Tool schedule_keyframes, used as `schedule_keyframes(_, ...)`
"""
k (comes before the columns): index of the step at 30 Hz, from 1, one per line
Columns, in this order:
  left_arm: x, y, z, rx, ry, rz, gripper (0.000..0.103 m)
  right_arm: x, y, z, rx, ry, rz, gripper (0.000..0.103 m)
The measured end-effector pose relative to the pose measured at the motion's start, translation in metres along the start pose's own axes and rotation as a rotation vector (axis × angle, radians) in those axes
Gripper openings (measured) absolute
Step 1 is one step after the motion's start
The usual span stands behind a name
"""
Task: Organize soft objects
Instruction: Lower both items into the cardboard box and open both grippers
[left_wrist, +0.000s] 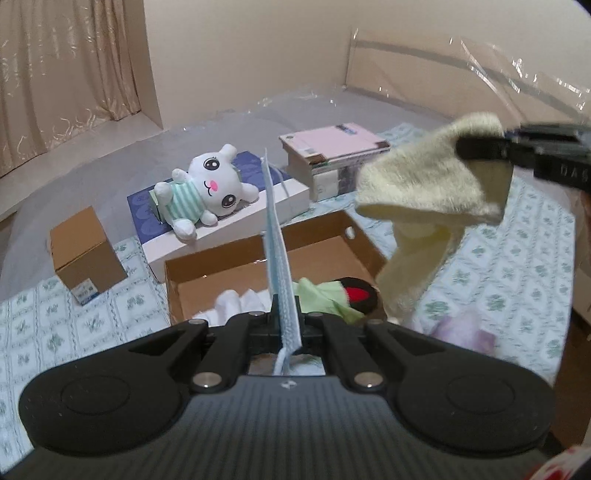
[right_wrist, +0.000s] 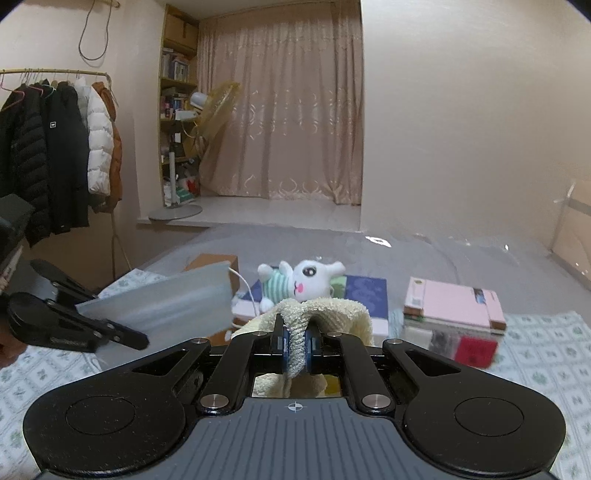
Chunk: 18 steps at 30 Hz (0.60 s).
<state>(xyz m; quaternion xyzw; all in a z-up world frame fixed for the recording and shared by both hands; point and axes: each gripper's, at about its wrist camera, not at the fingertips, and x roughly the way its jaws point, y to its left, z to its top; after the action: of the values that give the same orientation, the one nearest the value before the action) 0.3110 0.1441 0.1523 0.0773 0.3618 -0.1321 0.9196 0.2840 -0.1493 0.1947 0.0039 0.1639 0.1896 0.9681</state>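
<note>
Step in hand, we judge: carrying two soft items above open cardboard box (left_wrist: 229, 258). Left gripper (left_wrist: 287, 314) clenched on blue face mask (left_wrist: 275, 236), pleated, edge-on. Right gripper (right_wrist: 295, 343) grasping pale yellow towel (left_wrist: 428, 181), fluffy, drooping. Next: we lower, release into box, probably beside green cloth (left_wrist: 325, 295).

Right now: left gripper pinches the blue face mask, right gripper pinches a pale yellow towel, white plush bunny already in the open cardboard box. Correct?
Not quite. The left wrist view shows the white plush bunny lying on the blue-topped box behind the open cardboard box, not in it. The rest holds.
</note>
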Motion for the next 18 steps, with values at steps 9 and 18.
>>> schedule_keyframes(9,0.102,0.026,0.008,0.096,0.089,0.004,0.000,0.104,-0.027,-0.011,0.042,0.060,0.012,0.008)
schedule_keyframes(18,0.190,0.029,-0.011,0.184,0.228,0.012,0.003,0.184,-0.050,-0.079,0.055,0.299,-0.013,0.008)
